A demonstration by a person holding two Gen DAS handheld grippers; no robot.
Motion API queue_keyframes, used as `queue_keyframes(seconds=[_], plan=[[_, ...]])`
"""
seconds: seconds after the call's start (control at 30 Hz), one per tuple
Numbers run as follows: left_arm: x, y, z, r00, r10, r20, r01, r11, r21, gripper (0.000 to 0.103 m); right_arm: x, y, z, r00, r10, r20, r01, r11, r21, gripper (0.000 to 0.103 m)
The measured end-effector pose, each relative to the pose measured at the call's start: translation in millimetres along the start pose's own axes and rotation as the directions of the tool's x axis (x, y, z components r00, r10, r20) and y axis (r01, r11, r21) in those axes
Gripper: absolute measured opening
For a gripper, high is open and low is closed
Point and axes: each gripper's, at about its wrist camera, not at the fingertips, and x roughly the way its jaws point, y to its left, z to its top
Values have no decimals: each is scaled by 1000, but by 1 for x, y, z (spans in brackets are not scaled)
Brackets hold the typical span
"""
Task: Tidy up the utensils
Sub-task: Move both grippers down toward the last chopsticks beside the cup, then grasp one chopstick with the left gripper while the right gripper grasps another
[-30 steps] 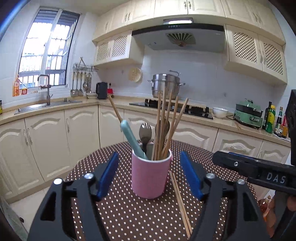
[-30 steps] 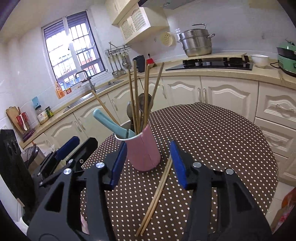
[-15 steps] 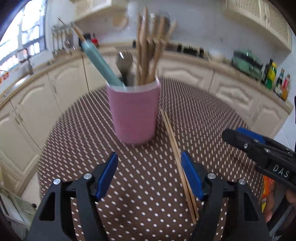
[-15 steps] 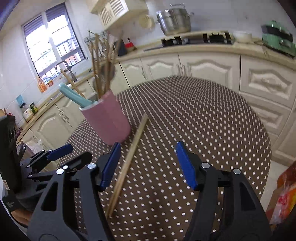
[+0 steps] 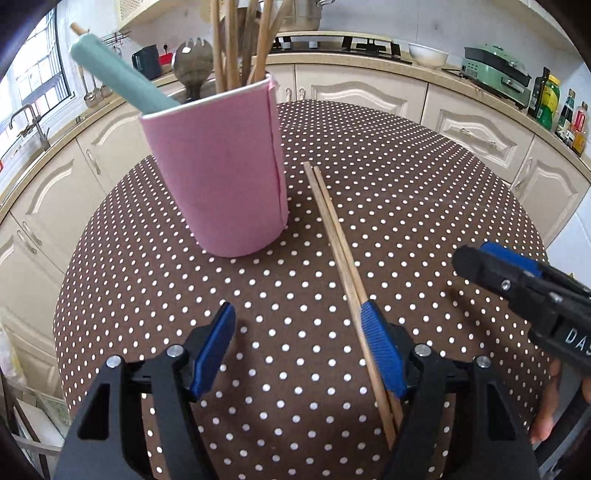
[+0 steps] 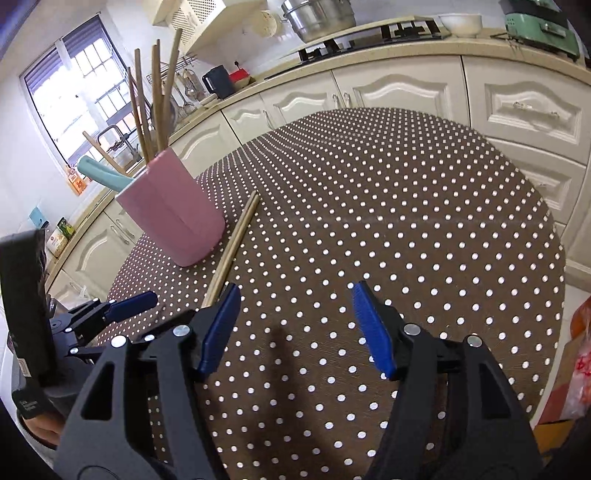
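Note:
A pink cup (image 5: 218,173) stands upright on the brown dotted table (image 5: 424,192). It holds several wooden chopsticks, a teal-handled utensil (image 5: 118,79) and a metal fork. Two loose chopsticks (image 5: 332,229) lie side by side just right of the cup. My left gripper (image 5: 295,314) hovers open over the table in front of the cup, and the loose pair runs under it close along its right pad (image 5: 380,350). My right gripper (image 6: 295,291) is open over bare cloth with nothing between its fingers. The loose chopsticks (image 6: 236,236) pass behind its left finger, beside the cup (image 6: 173,214).
The round table's edge drops to cream cabinets (image 5: 480,122) on the far side and right. A counter carries a hob, a steel pot (image 6: 317,18), a white bowl, a green appliance (image 5: 495,66) and bottles. An orange bag (image 6: 576,369) sits beyond the right edge.
Both grippers sank and tipped down toward the table, so the cup now looms larger in the left view. The right gripper's jaws widened. The loose chopsticks have not moved.

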Motion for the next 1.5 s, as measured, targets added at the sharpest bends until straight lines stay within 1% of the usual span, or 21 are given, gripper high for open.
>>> queue_keyframes(seconds=[0.1,0.2,0.27,0.3,0.37,0.4,0.5,0.63,0.67,0.7,0.73,0.77,0.8,0.87,0.97,1.07,1.13,1.2,1.23,1.47,1.5], plan=[[2,-2,4,1000,9,0,-9,1000,5,70,2,-3,-1,1000,17,3,-17,1000,11,64],[3,-3,11,999,20,-25,-20,1000,-11,70,4,-4,2,1000,25,2,-25,1000,13,65],[7,-7,12,999,38,-39,-38,999,7,70,4,-5,2,1000,28,3,-28,1000,12,65],[9,-11,13,998,38,-40,-37,999,28,70,4,-5,1,1000,30,4,-30,999,12,66],[16,-15,21,997,46,-65,-43,998,40,70,4,-8,1,999,39,6,-40,999,19,66],[18,-14,25,997,46,-56,-45,999,29,70,3,-8,1,999,44,7,-44,999,23,66],[26,-13,37,997,36,-67,-36,999,11,70,1,-10,0,998,55,11,-56,998,33,66],[35,-19,53,997,55,-57,-53,998,29,69,1,-14,-1,998,65,13,-66,997,41,66],[37,-22,56,997,52,-53,-50,998,41,62,1,-14,0,998,66,11,-66,997,41,66],[39,-23,60,998,33,-51,-31,999,44,55,1,-14,0,998,66,10,-66,997,41,66],[41,-24,62,999,4,-51,-2,999,39,43,1,-14,0,998,64,10,-65,997,40,66],[42,-24,64,998,-31,-53,33,999,27,34,2,-13,0,998,63,9,-64,997,39,66],[42,-25,65,998,-43,-52,44,999,25,30,1,-13,0,998,62,8,-62,997,38,66],[42,-26,67,997,-60,-49,62,998,32,9,2,-11,0,998,56,5,-56,998,33,66],[40,-21,65,994,-90,-54,91,996,12,6,4,-8,1,999,43,0,-43,999,22,66],[31,-19,56,992,-113,-60,114,993,15,5,7,-3,2,1000,18,-10,-18,1000,-2,66],[26,-14,43,989,-132,-62,133,991,17,5,10,6,3,999,-25,-25,24,999,-42,66],[21,-7,35,987,-147,-61,148,989,19,5,16,20,3,994,-97,-45,92,990,-111,66],[18,-3,30,986,-154,-62,155,988,13,5,18,25,4,992,-116,-51,108,985,-137,66],[1,21,3,976,-208,-66,208,978,-13,5,44,62,18,979,-157,-129,125,967,-223,66],[-4,29,-5,976,-209,-64,208,978,-16,5,51,67,21,975,-169,-144,133,963,-233,66]])
